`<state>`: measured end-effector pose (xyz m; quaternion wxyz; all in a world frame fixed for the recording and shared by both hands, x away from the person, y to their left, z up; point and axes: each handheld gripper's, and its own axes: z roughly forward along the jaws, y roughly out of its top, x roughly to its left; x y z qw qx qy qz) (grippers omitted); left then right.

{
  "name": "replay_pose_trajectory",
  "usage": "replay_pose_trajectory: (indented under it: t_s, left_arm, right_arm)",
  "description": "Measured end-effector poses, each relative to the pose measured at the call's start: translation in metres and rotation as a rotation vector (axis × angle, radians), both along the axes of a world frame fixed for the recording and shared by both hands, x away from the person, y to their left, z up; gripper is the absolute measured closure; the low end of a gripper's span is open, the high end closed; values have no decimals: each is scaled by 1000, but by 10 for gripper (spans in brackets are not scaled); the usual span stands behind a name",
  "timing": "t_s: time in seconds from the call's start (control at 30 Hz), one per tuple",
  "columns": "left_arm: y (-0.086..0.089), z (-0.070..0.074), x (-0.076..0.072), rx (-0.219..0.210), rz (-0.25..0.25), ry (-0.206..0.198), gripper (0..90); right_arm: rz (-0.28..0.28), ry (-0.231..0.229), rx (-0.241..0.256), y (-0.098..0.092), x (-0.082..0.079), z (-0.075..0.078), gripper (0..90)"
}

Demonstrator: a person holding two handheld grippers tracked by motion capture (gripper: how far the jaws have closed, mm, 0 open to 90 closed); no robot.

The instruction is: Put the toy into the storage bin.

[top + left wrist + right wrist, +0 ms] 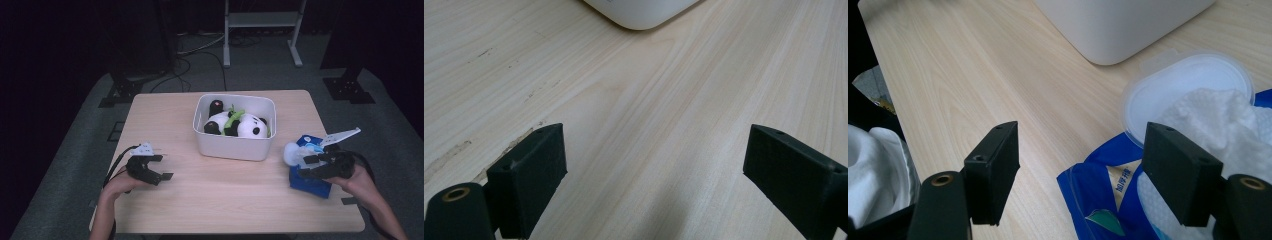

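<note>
A blue pack of wet wipes [312, 184] lies at the table's right front, its round white lid [1158, 90] flipped open and a white wipe [1213, 115] sticking up from the opening. My right gripper [303, 167] hovers open just over the pack [1098, 190], with the wipe beside the right-hand jaw and nothing held. My left gripper [165, 167] is open over bare wood at the left front; in its own view the gripper [654, 165] frames only the tabletop. A white bin [235, 147] in the middle holds panda plush toys [250, 126].
The bin's rounded corner [639, 12] sits ahead of the left gripper, and its wall [1118, 25] stands just beyond the wipes lid. White fabric [873, 165] shows past the table edge. A metal frame [262, 20] and cables [185, 65] are on the floor behind the table [165, 120].
</note>
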<state>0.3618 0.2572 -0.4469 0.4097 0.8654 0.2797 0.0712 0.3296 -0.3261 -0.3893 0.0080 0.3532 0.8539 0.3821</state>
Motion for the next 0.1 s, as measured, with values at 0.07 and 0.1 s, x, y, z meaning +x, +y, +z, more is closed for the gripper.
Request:
replay_pose_trajectory:
  t_s: [0.07, 0.1]
  left_arm:
    - [0, 0, 0, 4, 0, 2, 90]
    - [0, 0, 0, 5, 0, 1, 90]
  right_arm:
    - [2, -3, -1, 0, -1, 0, 299]
    - [2, -3, 2, 1, -2, 0, 299]
